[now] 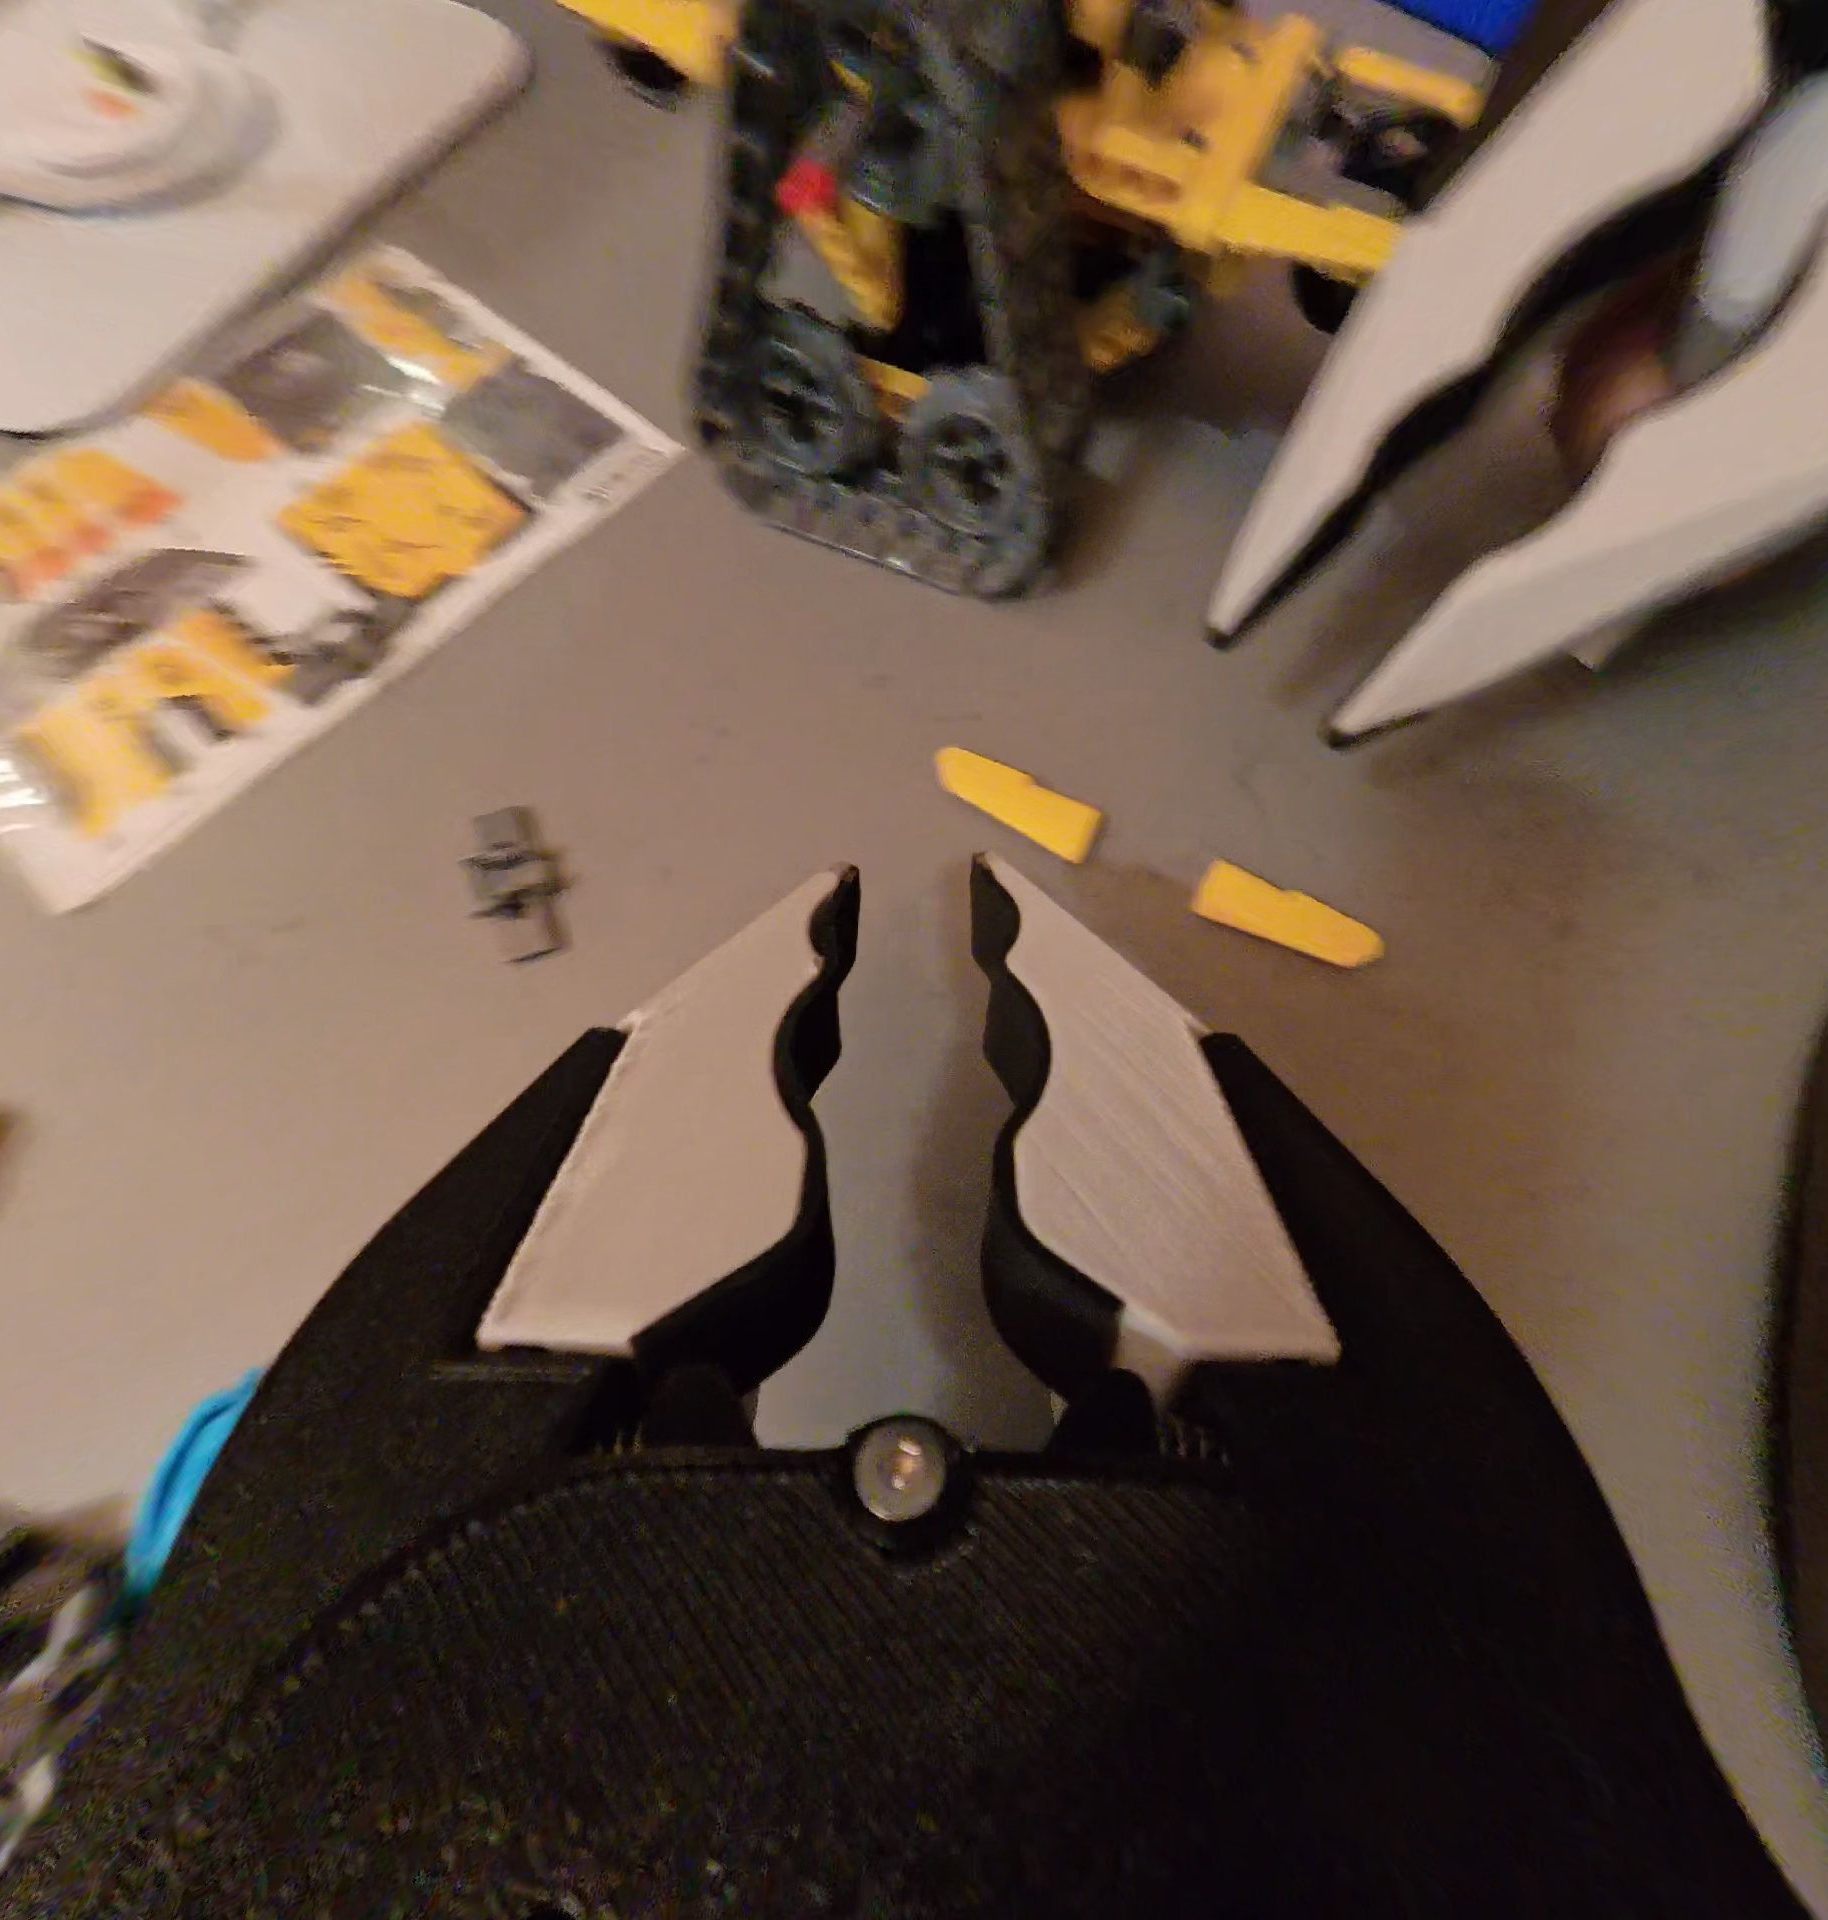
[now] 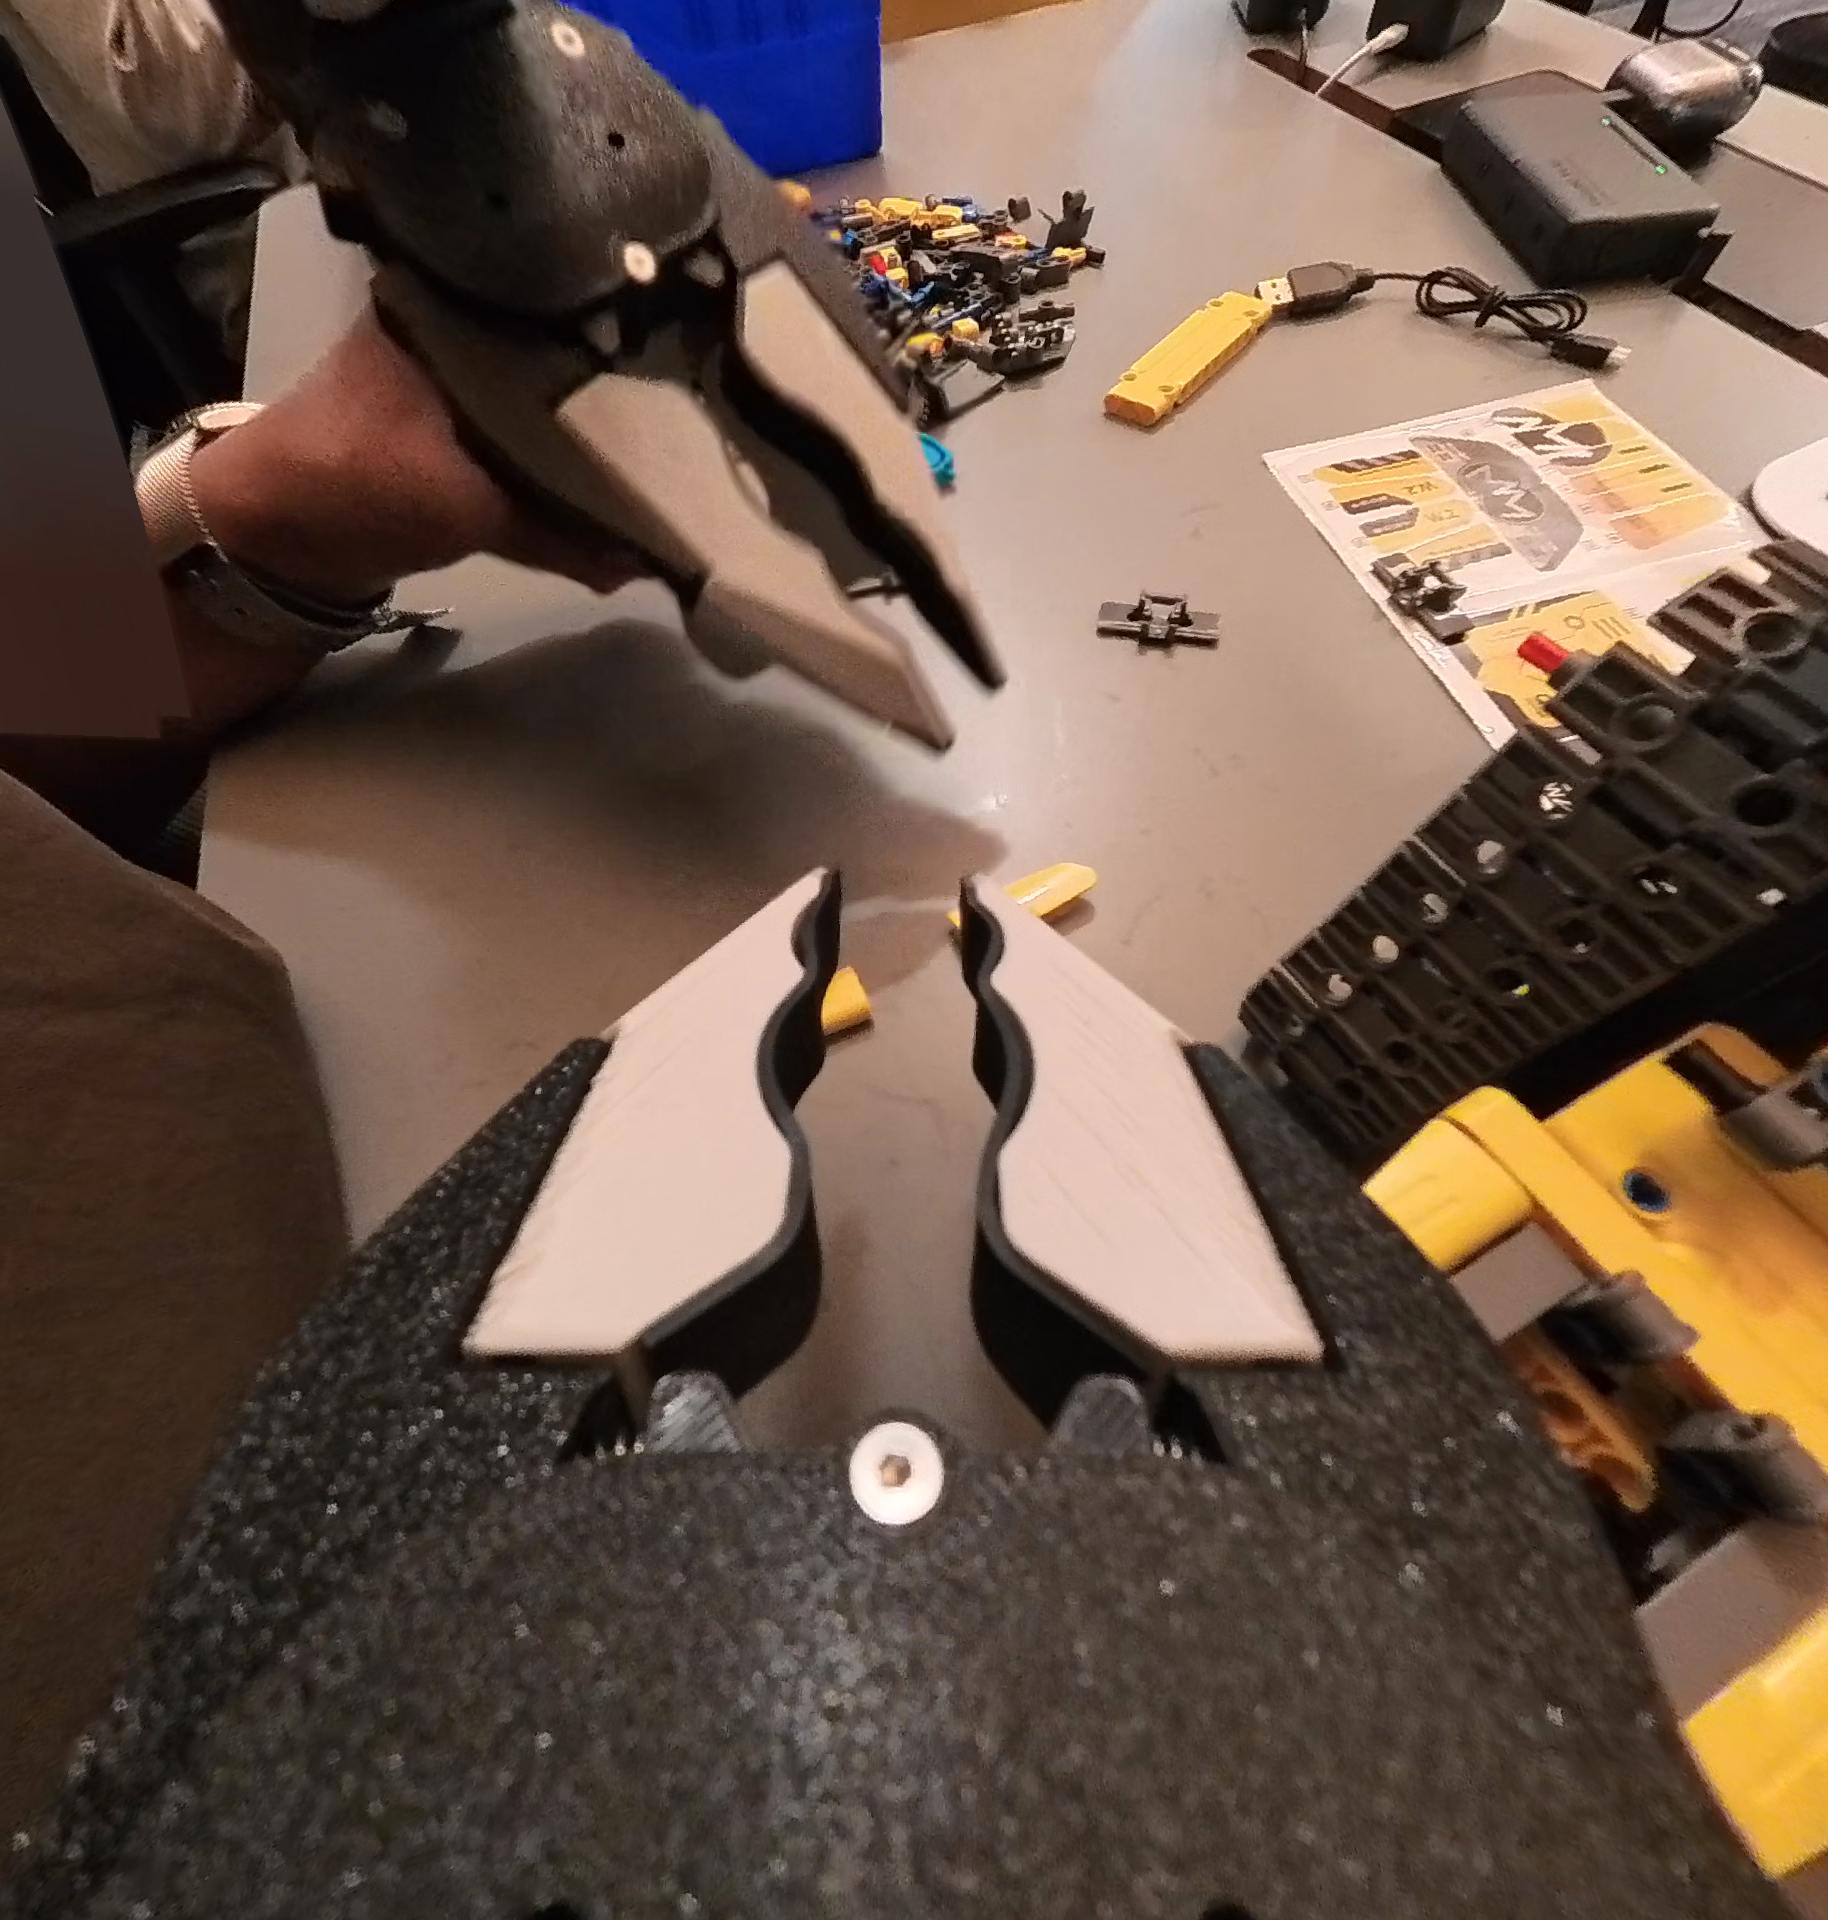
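- Grey table (image 1: 681,675): carries everything listed below.
- Toy tracked vehicle (image 1: 889,312), yellow body with black treads and grey wheels: stands at the far side of the table in the left wrist view; in the right wrist view it sits just to the right of the right gripper, its black tread close beside the fingers.
- Left gripper (image 1: 915,883): black body, grey fingers, jaws parted with nothing between them. Held above the table, tips pointing down toward the two yellow pieces; a person's hand (image 2: 370,488) holds it from beneath.
- Right gripper (image 2: 899,894): same build, jaws apart and empty, hovering over bare table. Its tips are near both yellow pieces but touch neither.
- Printed sheet (image 1: 266,540), yellow, grey and white panels: lies flat to the left of the vehicle.
- Pile of small mixed parts (image 2: 972,270): far side of the table, near a blue bin (image 2: 785,73).
- Long yellow beam (image 2: 1190,353): beside the pile, next to a black cable (image 2: 1461,301).
- Yellow piece (image 1: 1019,803): flat on the table just ahead of the left gripper's tips.
- Second yellow piece (image 1: 1284,928): just right of the first, apart from it.
- Small dark grey tread link (image 1: 515,883): lies alone, left of the left gripper's tips.
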